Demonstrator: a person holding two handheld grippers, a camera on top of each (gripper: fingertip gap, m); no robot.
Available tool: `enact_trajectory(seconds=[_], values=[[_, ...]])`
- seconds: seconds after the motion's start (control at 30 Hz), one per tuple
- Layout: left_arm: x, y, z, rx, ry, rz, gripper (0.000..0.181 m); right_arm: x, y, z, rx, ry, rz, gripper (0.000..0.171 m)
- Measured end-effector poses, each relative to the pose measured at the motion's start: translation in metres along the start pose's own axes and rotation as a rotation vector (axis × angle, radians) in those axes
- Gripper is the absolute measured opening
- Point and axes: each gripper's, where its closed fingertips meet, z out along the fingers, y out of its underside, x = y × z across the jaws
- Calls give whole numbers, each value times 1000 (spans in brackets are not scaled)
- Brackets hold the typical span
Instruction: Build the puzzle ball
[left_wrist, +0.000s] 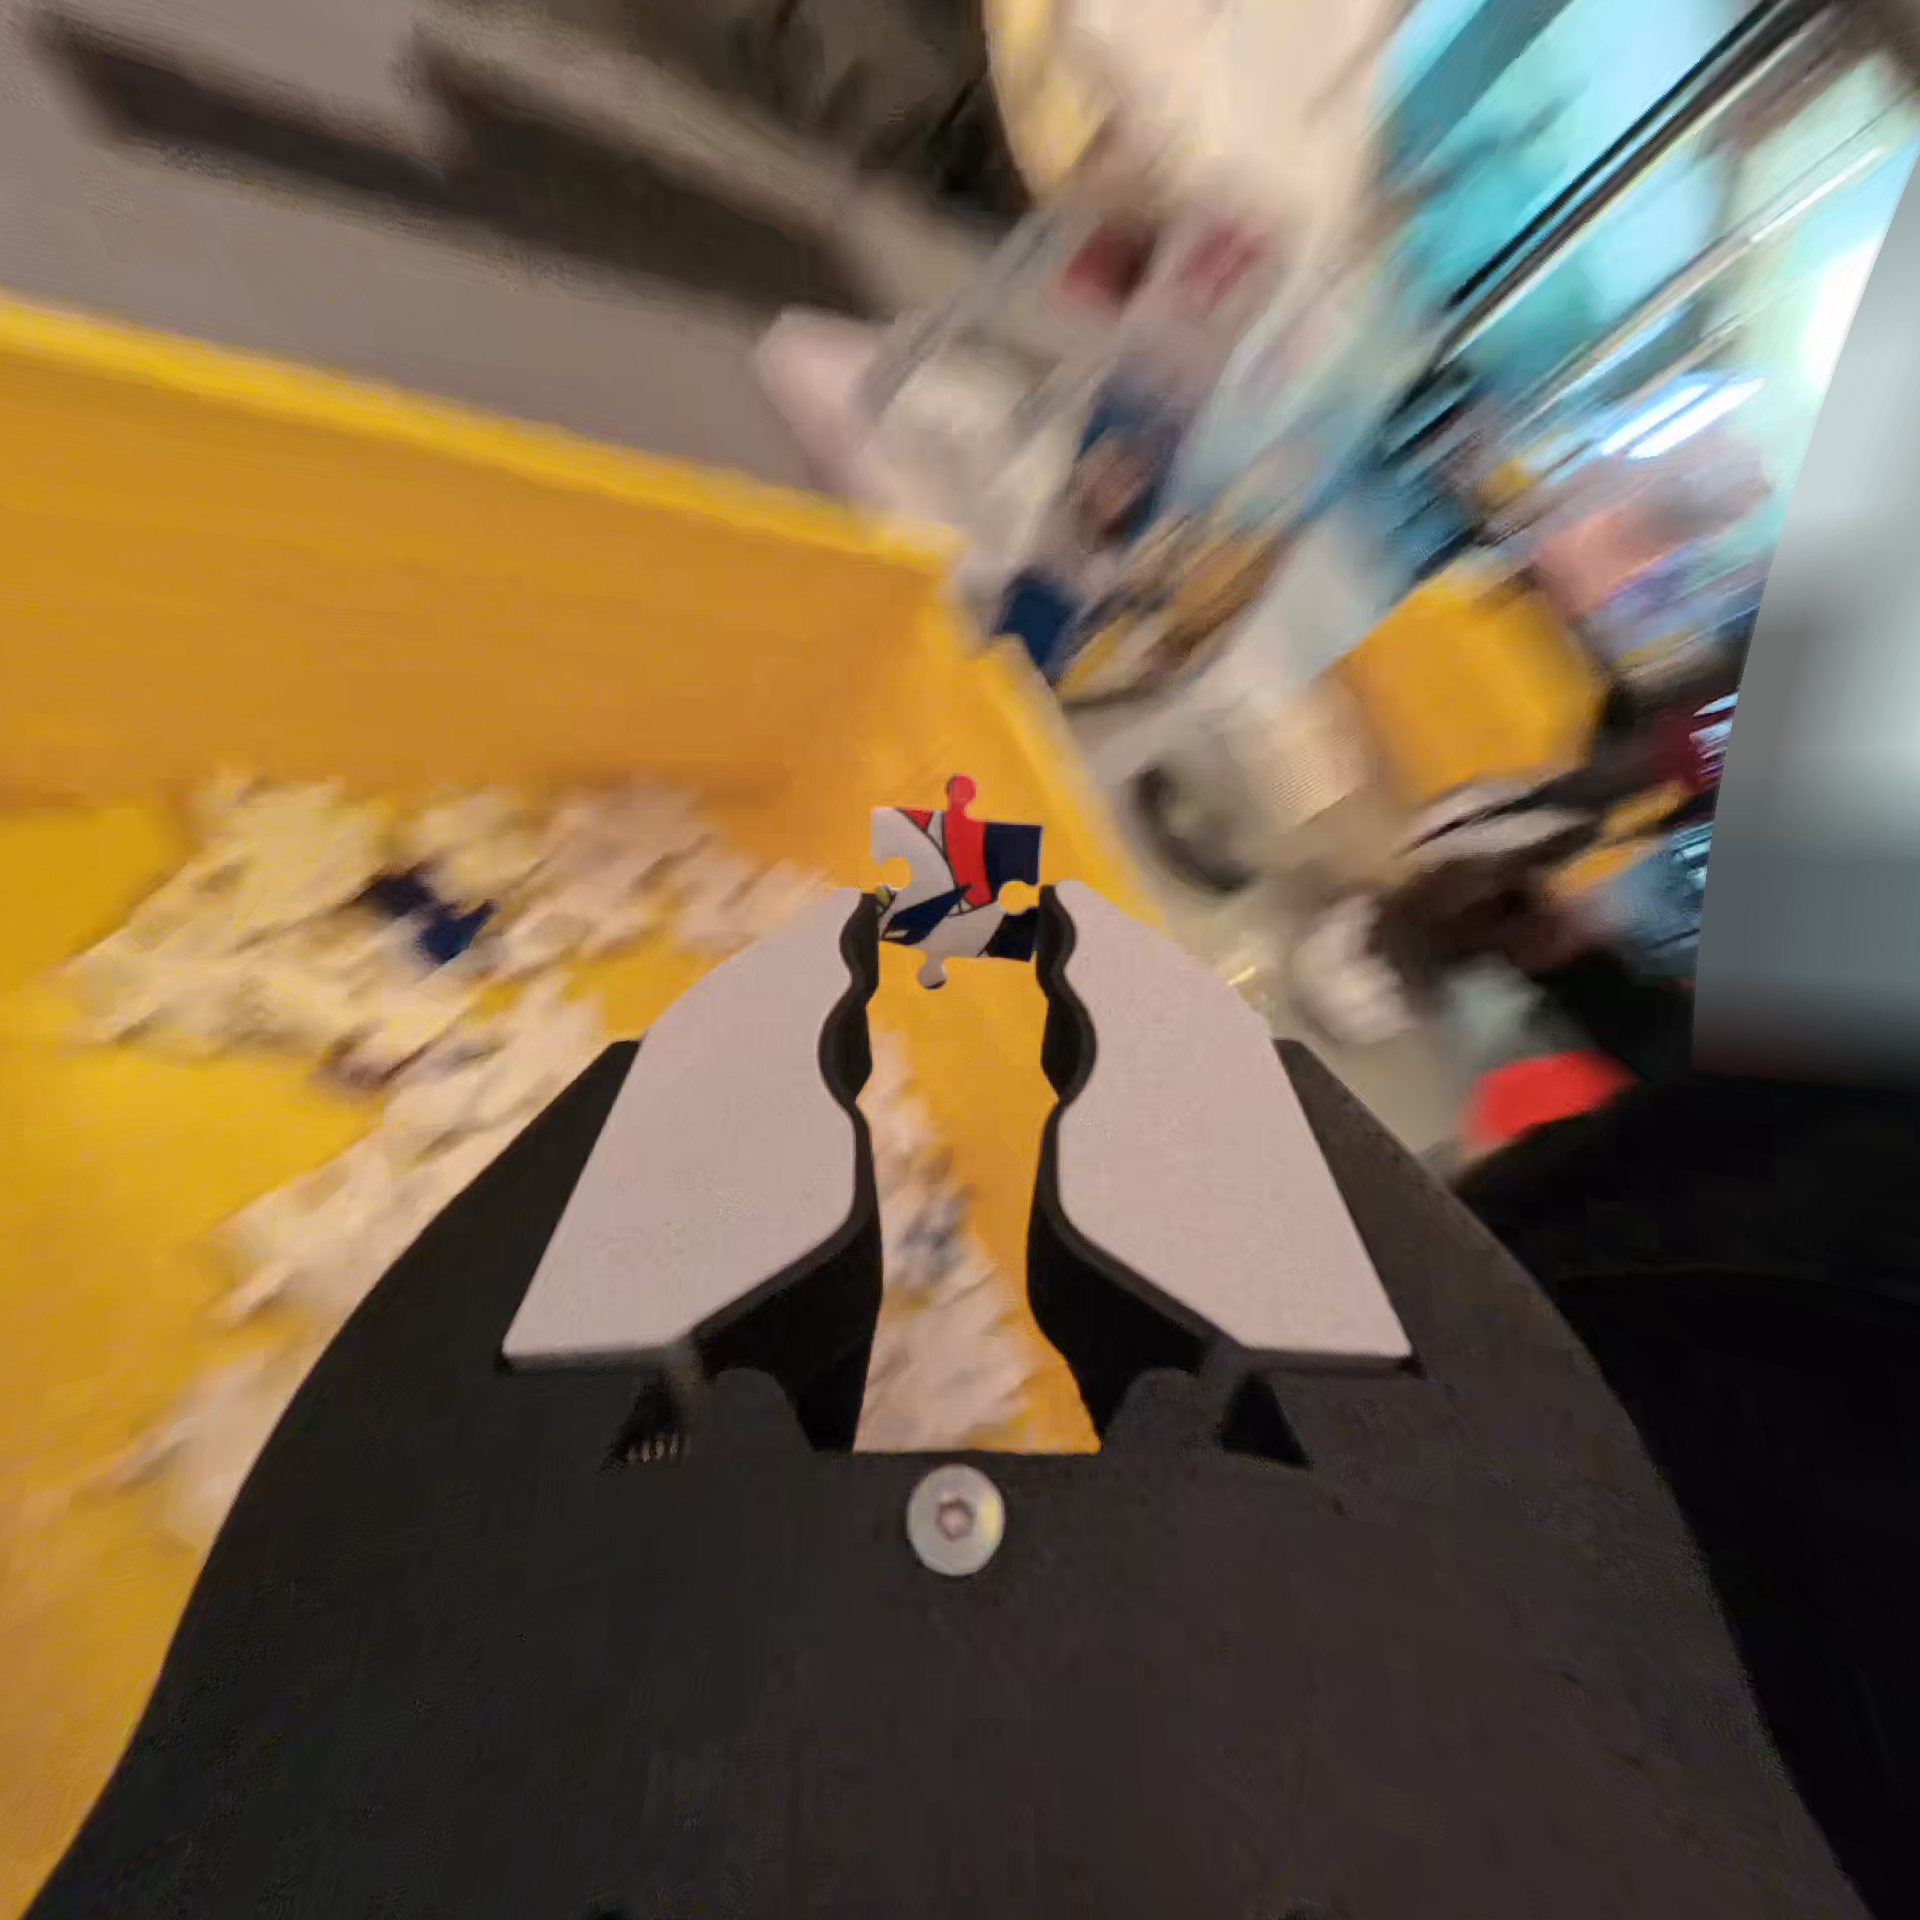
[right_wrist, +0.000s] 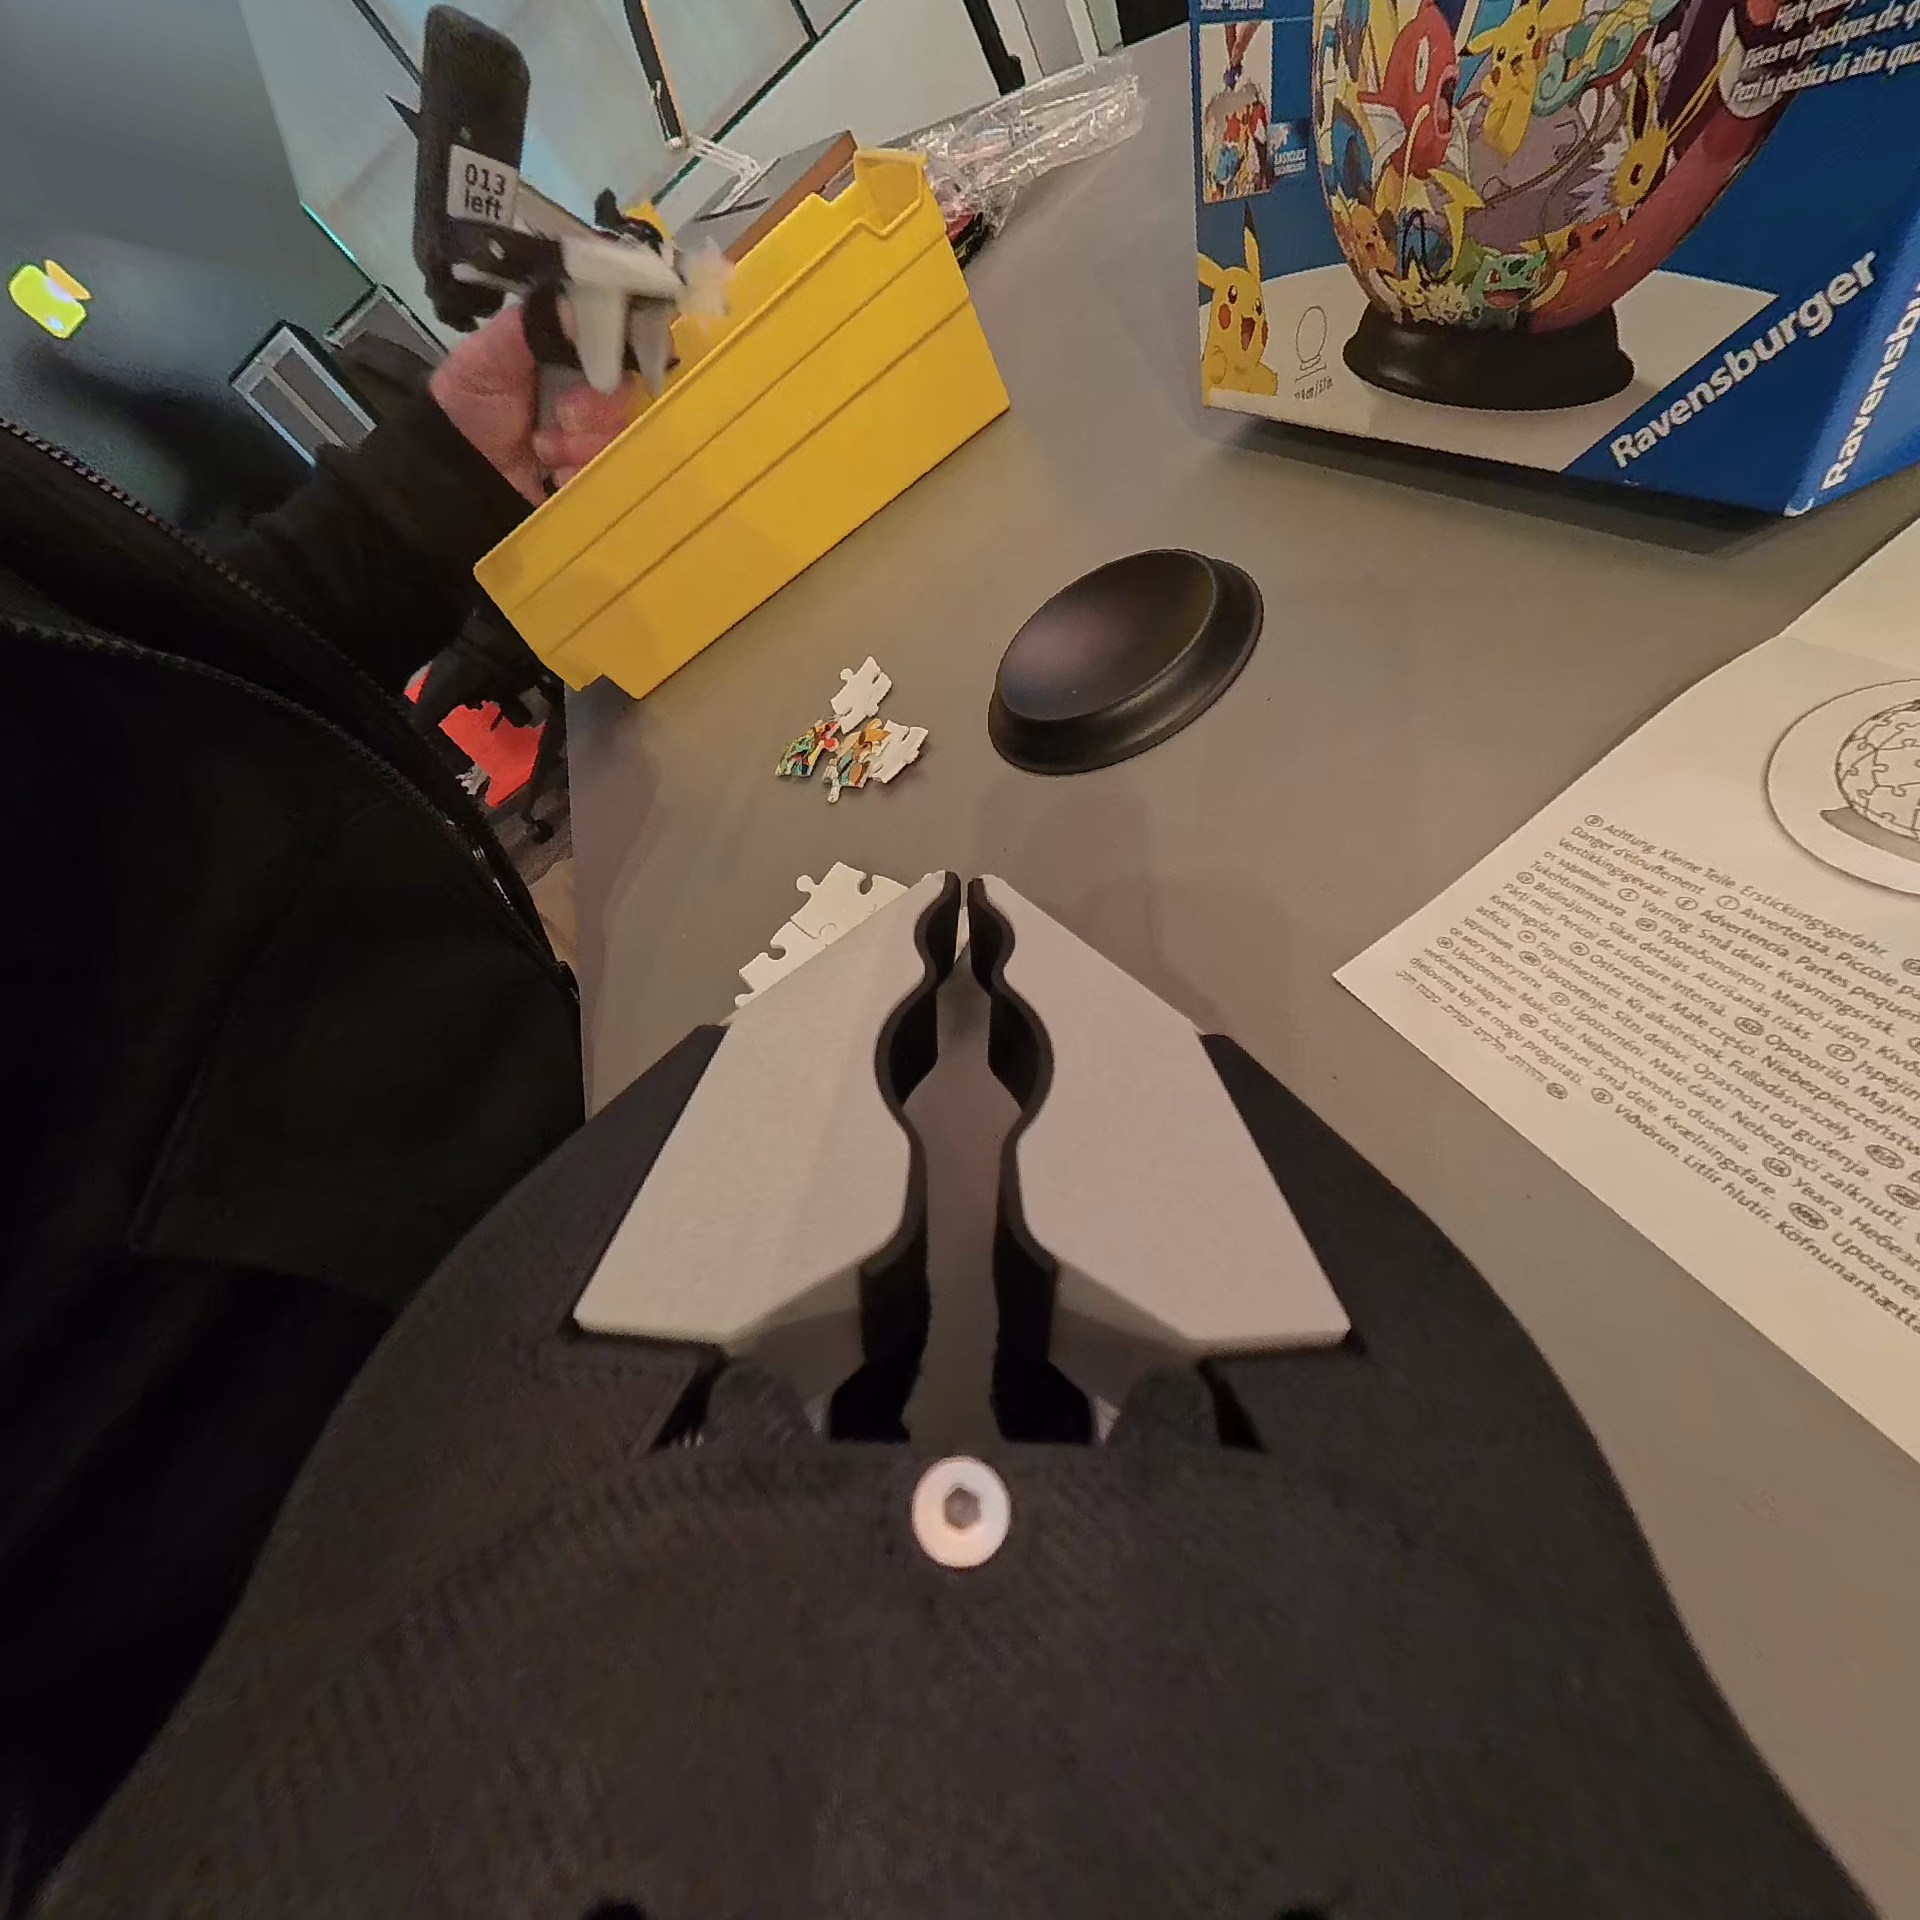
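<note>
Left gripper (left_wrist: 957, 909) pinches a puzzle piece (left_wrist: 957, 883) at mid-frame above the yellow bin (left_wrist: 416, 623); right gripper (right_wrist: 961, 896), jaws nearly closed, holds white joined pieces (right_wrist: 821, 925) at centre. The thin edge-grip could slip, dropping the piece.

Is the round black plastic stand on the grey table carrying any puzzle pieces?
No: the round black plastic stand is bare, and the small cluster of colourful puzzle pieces lies beside it on the grey table.

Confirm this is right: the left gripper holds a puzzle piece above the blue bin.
Not quite: the bin is yellow, not blue, as the left wrist view shows. The left gripper does hold a puzzle piece above it.
</note>
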Motion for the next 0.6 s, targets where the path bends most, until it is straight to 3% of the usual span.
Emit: enact_trajectory(seconds=[0.13, 0.27, 0.33, 0.6], values=[[-36, 47, 8, -308, -300, 160, 29, 0, 0, 0, -1, 0, 0, 0], [-61, 70, 12, -460, -436, 217, 33, 0, 0, 0, 0, 0, -1, 0], [-67, 66, 16, -463, -464, 212, 48, 0, 0, 0, 1, 0, -2, 0], [-107, 38, 33, -506, -627, 268, 44, -1, -1, -1, 8, -4, -2, 0]])
